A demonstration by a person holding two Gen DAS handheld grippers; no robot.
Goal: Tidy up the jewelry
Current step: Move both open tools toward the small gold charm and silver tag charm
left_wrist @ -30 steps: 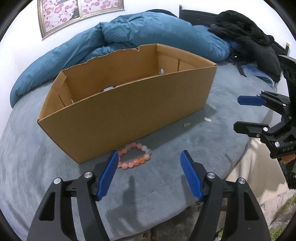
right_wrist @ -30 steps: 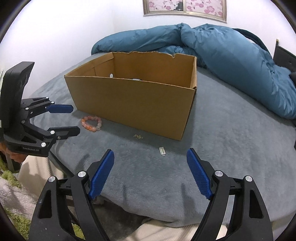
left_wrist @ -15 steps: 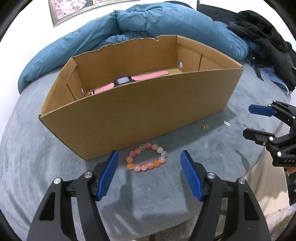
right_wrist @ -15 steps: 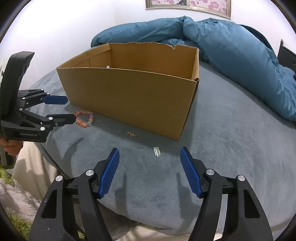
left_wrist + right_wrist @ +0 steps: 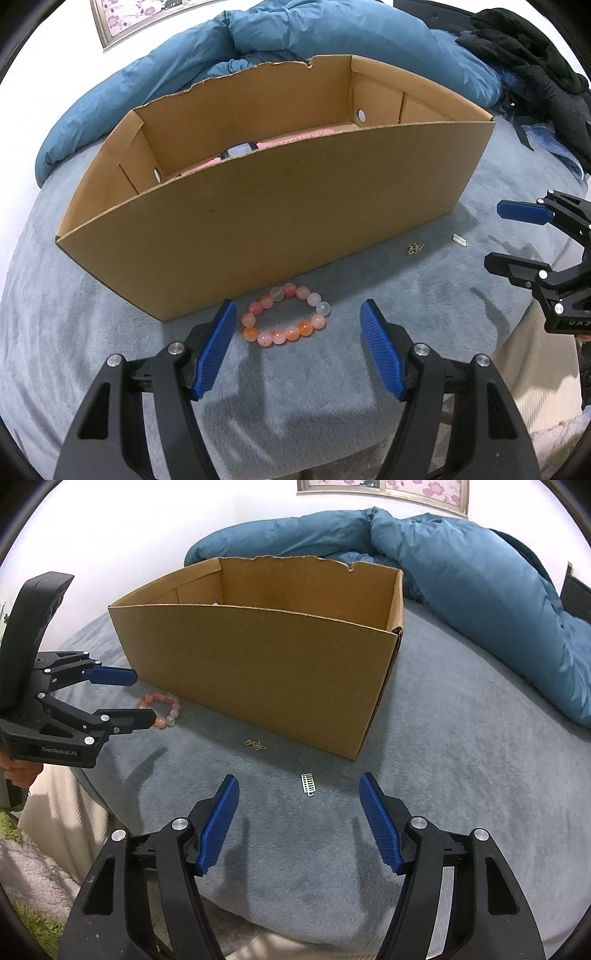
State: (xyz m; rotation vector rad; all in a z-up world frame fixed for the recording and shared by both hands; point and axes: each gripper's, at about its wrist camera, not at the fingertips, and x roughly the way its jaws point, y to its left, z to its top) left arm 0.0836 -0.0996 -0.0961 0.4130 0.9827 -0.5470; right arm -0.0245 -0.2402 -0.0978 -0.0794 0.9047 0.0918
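A bracelet of pink and orange beads (image 5: 284,317) (image 5: 160,710) lies on the grey blanket in front of the cardboard box (image 5: 280,229) (image 5: 258,672). My left gripper (image 5: 296,302) (image 5: 144,695) is open and hangs over it, a finger on each side, not touching. A small gold piece (image 5: 415,248) (image 5: 255,744) and a small silver comb-like piece (image 5: 460,240) (image 5: 308,784) lie further right. My right gripper (image 5: 298,776) (image 5: 494,234) is open just short of the silver piece. A pink watch (image 5: 258,146) lies inside the box.
A blue duvet (image 5: 461,572) is heaped behind the box, and black clothes (image 5: 535,55) lie at the far right. The bed's front edge runs just under both grippers, with a beige bedside and a shaggy rug (image 5: 22,867) below.
Both grippers have moved in toward the bed and tipped lower. The bracelet now lies between the left fingers and the watch in the box has come into sight. The right jaws have narrowed slightly.
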